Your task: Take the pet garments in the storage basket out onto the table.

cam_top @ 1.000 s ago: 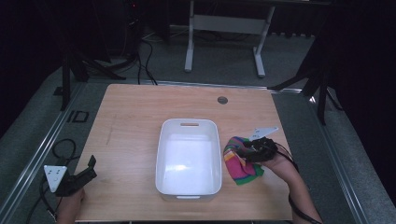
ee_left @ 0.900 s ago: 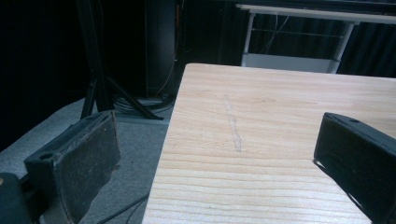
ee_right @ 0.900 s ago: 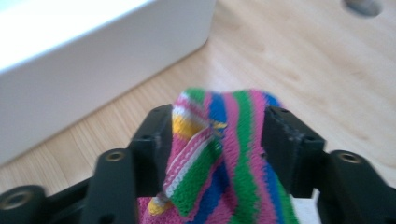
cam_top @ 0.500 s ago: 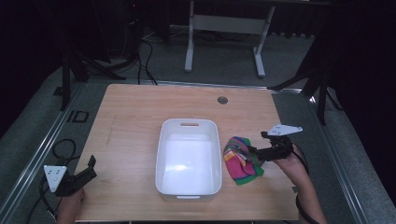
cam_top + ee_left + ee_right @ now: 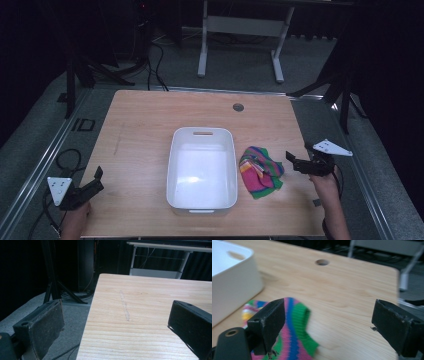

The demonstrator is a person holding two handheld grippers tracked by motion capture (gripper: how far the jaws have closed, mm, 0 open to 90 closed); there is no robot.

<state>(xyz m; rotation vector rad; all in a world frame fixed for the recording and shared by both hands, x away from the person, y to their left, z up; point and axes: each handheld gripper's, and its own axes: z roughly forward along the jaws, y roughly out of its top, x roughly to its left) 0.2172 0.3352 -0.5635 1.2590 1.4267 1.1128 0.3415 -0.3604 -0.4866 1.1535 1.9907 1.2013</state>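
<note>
- I see the white tub point(image 5: 202, 170) sitting near the middle of the wooden table point(image 5: 150, 125), its long side running away from me, with nothing visible inside.
- The striped cloth point(image 5: 260, 170) lies crumpled on the table just beside the tub's right wall; pink, green, blue and yellow bands show.
- My right hand-held gripper point(image 5: 296, 164) is just right of the cloth, jaws spread wide with nothing between them; in the right gripper view point(image 5: 324, 322) the cloth point(image 5: 294, 340) sits behind its left jaw.
- My left hand-held gripper point(image 5: 96, 181) is at the table's near left corner, well apart from the tub, jaws apart point(image 5: 115, 327) over bare wood.
- A round hole point(image 5: 238, 107) marks the table's far side.
</note>
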